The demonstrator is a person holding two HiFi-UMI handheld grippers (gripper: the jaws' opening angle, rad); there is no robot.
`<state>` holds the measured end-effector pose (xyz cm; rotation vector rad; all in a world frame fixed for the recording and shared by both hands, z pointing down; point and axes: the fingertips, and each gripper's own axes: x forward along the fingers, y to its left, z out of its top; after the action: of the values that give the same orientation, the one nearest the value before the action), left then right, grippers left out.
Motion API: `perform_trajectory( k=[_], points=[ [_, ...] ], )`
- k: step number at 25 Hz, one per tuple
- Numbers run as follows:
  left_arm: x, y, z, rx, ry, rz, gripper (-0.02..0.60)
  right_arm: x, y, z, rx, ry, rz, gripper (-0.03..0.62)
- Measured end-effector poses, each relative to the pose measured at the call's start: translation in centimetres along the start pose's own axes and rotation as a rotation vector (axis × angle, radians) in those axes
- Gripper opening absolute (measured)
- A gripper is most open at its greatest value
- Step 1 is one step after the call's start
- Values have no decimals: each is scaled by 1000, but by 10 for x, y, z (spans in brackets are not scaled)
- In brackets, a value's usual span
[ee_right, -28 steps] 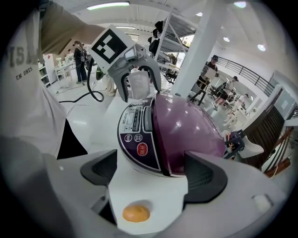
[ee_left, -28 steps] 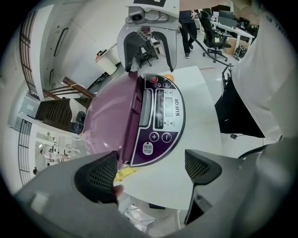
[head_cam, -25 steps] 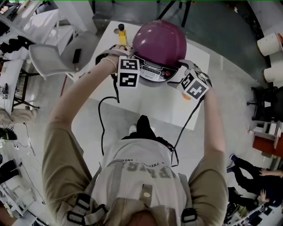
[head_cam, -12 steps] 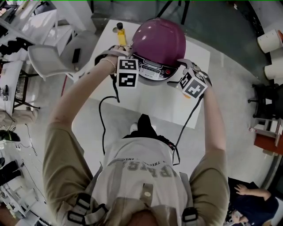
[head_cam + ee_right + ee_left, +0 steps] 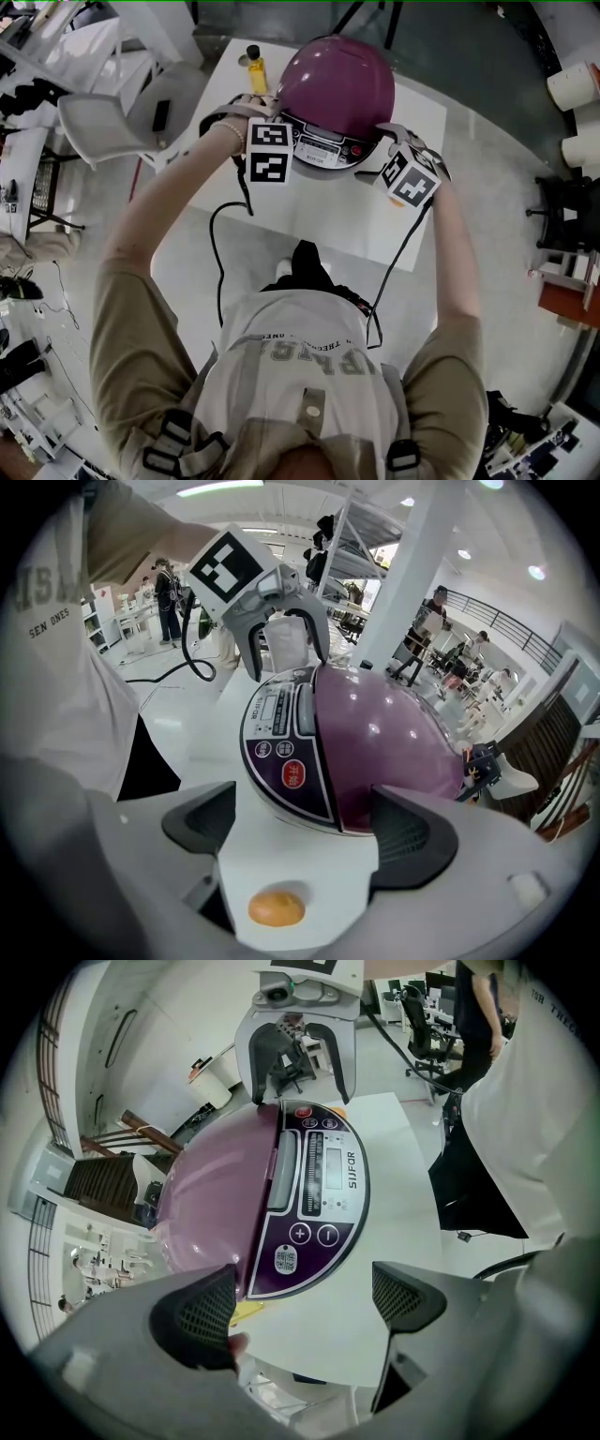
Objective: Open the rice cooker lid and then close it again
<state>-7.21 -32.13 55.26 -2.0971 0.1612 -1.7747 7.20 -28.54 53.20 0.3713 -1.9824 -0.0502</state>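
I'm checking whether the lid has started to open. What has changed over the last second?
Almost nothing. The lid stays shut. The left gripper and right gripper remain open on either side of it, holding nothing. The only change is that a person on the floor at the lower right has gone from the head view.

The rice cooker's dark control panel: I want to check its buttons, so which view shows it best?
The left gripper view: the dark control panel of the round purple rice cooker faces the camera, large and sharp. The right gripper view sees it slanted; the head view shows it small and far.
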Motion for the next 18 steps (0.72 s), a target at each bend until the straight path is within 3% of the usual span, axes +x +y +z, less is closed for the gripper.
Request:
perform_trajectory(
  k=[18],
  points=[
    [2,-3,-2,12,34,-51,468,5,6,-7,-41,45,26,445]
  ],
)
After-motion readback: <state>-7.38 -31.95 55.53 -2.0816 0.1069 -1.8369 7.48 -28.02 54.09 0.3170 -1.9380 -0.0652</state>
